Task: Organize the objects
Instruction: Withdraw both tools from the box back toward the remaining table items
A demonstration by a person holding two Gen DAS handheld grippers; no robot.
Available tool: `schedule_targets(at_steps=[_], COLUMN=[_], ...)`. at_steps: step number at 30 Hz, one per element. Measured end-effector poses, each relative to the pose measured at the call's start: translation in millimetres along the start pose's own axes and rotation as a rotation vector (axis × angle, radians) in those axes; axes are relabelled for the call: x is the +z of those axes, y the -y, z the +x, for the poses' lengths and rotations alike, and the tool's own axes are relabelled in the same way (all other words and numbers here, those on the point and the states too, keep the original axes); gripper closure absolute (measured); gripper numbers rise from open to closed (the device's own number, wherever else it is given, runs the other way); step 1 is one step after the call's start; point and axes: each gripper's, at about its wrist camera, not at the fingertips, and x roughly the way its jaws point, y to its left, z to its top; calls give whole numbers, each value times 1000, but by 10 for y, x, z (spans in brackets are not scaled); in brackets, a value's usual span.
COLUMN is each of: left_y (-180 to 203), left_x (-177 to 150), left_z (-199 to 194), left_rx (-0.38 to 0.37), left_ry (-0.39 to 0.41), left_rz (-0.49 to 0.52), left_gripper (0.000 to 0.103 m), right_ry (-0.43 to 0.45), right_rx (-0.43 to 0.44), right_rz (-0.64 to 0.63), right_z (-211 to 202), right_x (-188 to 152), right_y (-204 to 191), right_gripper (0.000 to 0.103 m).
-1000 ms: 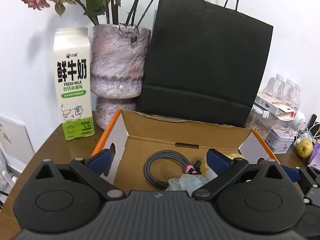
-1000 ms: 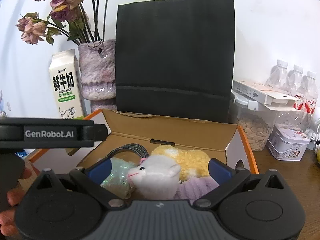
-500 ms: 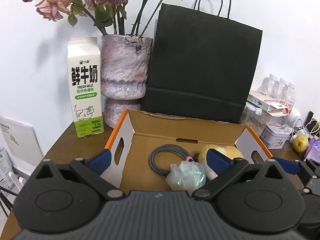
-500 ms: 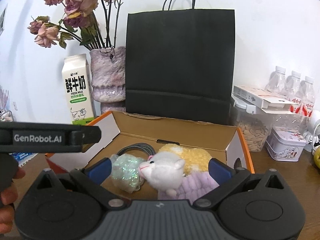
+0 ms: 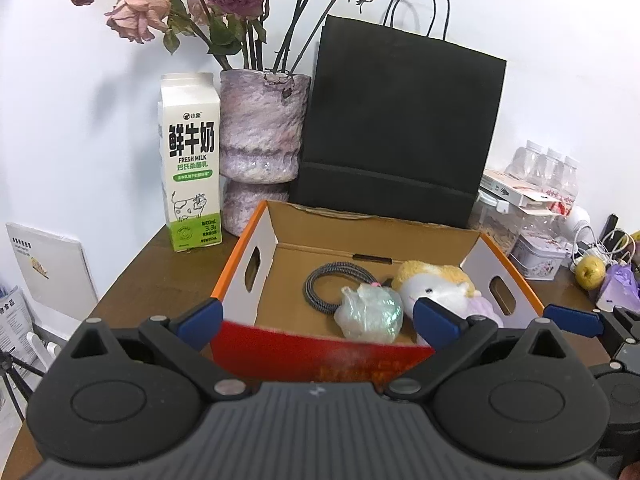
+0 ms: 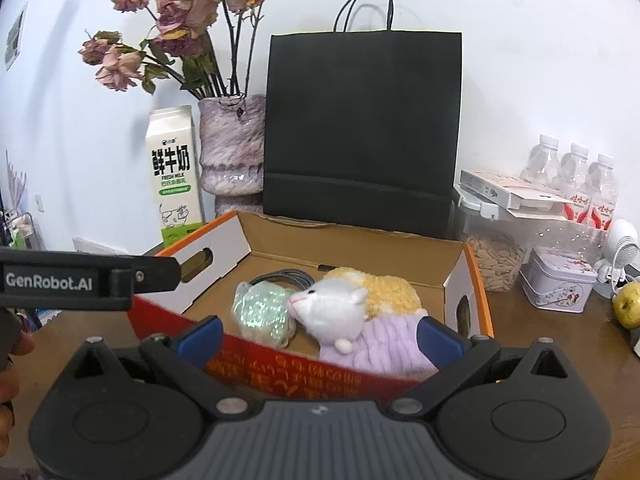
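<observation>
Both the left tool (image 5: 318, 316) and right tool (image 6: 320, 332) hang released, jaws wide, before the box (image 5: 256, 256) on the table (image 5: 160, 280). Inside lie a cable (image 5: 320, 280), a wrapped ball (image 5: 370, 314) and a plush (image 6: 340, 304), touching.

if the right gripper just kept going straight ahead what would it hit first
Probably the red front wall of the box, which lies right across the open right gripper. If it cleared that wall, the plush toy comes next; depth is hard to judge.
</observation>
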Motion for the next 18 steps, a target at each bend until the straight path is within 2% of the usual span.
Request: schedule_targets(at_steps=[18], left_y=[105], left_x=[-466], left_z=[-635], left_rx=[17], left_ry=[-17], left_rz=[20], left_gripper=[0], right_ry=[4], right_rx=[2], right_rz=[-33], right_z=[-686], right_x=[-360], right_y=[14], right_gripper=[0])
